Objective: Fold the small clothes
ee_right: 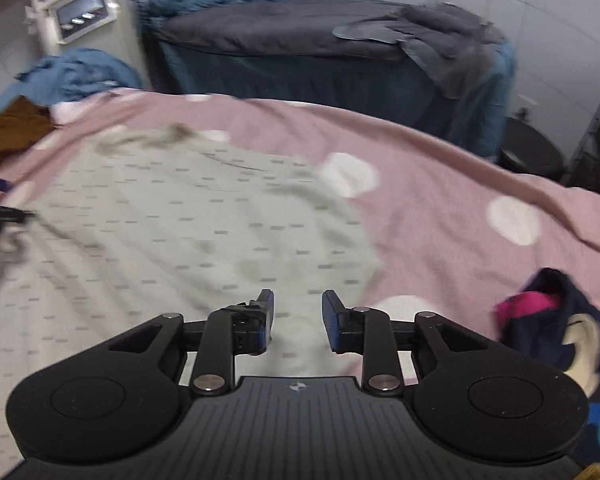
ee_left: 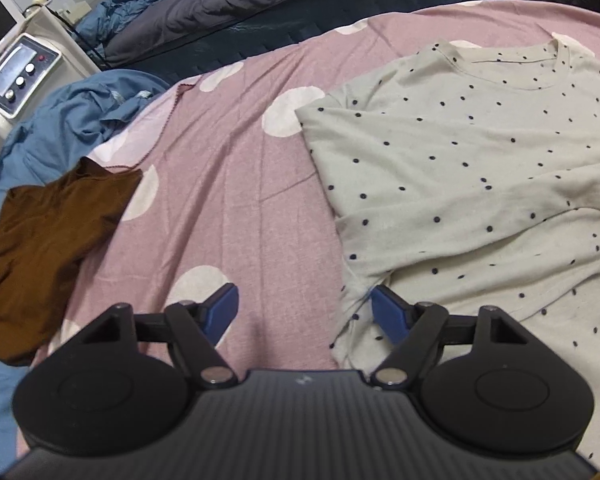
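Left wrist view: cream dotted top lies spread on the pink spotted bed sheet, filling the right half of the frame, neckline toward the upper right, one sleeve folded across the body. Left hand-held gripper at bottom centre, jaws apart, nothing clamped; its right blue pad sits just at the lower left edge of the top, its left pad over bare sheet. Brown garment crumpled at the left edge of the frame, well apart from the top. Blue bedding bunched upper left, white machine with knobs beyond it

Right wrist view, blurred: same top covers the left and centre of the frame on the pink sheet. Right hand-held gripper at bottom centre, jaws apart, holding nothing, hanging over the near right part of the top; cannot tell if the pads touch fabric. Dark navy and pink clothes pile at lower right. Second bed with dark grey cover across the top
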The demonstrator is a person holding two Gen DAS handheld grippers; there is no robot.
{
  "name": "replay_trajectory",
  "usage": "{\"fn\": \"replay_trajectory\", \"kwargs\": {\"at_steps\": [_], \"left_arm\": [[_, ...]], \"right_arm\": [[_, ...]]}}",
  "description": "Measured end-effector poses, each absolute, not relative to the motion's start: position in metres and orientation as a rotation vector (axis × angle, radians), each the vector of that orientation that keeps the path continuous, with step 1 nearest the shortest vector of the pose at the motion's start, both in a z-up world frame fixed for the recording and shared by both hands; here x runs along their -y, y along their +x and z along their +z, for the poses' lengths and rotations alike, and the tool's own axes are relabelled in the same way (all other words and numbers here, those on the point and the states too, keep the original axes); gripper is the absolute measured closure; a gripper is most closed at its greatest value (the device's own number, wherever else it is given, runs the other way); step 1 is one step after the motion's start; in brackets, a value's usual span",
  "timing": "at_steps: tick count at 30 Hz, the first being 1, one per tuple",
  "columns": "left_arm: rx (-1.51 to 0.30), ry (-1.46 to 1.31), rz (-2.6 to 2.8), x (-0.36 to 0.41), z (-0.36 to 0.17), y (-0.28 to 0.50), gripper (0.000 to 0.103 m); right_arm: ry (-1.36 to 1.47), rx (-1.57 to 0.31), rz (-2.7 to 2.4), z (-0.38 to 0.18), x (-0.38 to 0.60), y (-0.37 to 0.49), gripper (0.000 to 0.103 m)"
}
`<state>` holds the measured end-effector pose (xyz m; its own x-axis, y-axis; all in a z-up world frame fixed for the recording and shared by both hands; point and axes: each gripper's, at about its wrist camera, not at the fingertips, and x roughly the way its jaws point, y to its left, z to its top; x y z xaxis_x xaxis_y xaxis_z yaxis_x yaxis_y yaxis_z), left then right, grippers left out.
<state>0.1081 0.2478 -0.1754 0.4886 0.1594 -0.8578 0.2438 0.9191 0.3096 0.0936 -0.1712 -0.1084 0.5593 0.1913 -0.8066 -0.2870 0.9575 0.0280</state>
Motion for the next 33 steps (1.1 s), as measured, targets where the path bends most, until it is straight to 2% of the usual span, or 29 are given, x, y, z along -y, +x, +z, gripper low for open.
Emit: {"fn": "replay_trajectory", "kwargs": {"at_steps": [2,4,5,6,7,12,16,17,19,24,28,29,32,33], "left_arm": [[-1.058,0.424,-0.063,-0.245,-0.178,0.110,0.037],[-1.063,0.405,-0.092,-0.243,-0.182,0.114,0.049],[-1.075,0.389,-0.108,-0.241,-0.184,0.116,0.067],[-1.092,0.365,-0.126,-0.240,-0.186,0.118,0.090],[-1.105,0.334,-0.137,-0.241,-0.187,0.119,0.096],[-1.100,0.283,-0.060,-0.259,-0.185,0.109,0.097],[-1.135,0.093,0.012,-0.298,-0.189,0.103,0.096],[-1.130,0.075,0.010,-0.303,-0.189,0.102,0.093],[-1.130,0.072,0.025,-0.305,-0.184,0.101,0.087],[-1.014,-0.032,0.073,-0.304,-0.142,0.097,0.084],[-0.970,0.084,0.037,-0.271,-0.125,0.106,0.081],[-0.968,0.135,0.029,-0.260,-0.124,0.108,0.080],[-0.954,0.147,-0.031,-0.232,-0.133,0.112,0.065],[-0.971,0.146,-0.064,-0.225,-0.140,0.115,0.065]], "right_arm": [[-0.078,-0.970,0.351,-0.112,0.158,0.087,0.061],[-0.085,-1.002,0.383,-0.124,0.144,0.084,0.061],[-0.100,-1.013,0.380,-0.131,0.140,0.082,0.061],[-0.105,-1.031,0.367,-0.138,0.136,0.082,0.061],[-0.096,-1.052,0.346,-0.144,0.136,0.081,0.061],[0.013,-1.077,0.216,-0.153,0.157,0.074,0.061],[0.017,-1.140,0.215,-0.165,0.167,0.064,0.063],[0.006,-1.134,0.213,-0.164,0.167,0.061,0.064],[0.021,-1.112,0.207,-0.156,0.165,0.057,0.061],[-0.005,-0.956,0.290,-0.127,0.140,0.066,0.061],[0.038,-0.960,0.332,-0.130,0.124,0.100,0.061],[0.048,-0.961,0.357,-0.132,0.119,0.108,0.061],[0.036,-0.976,0.432,-0.141,0.096,0.126,0.061],[0.029,-1.001,0.459,-0.147,0.089,0.132,0.061]]}}
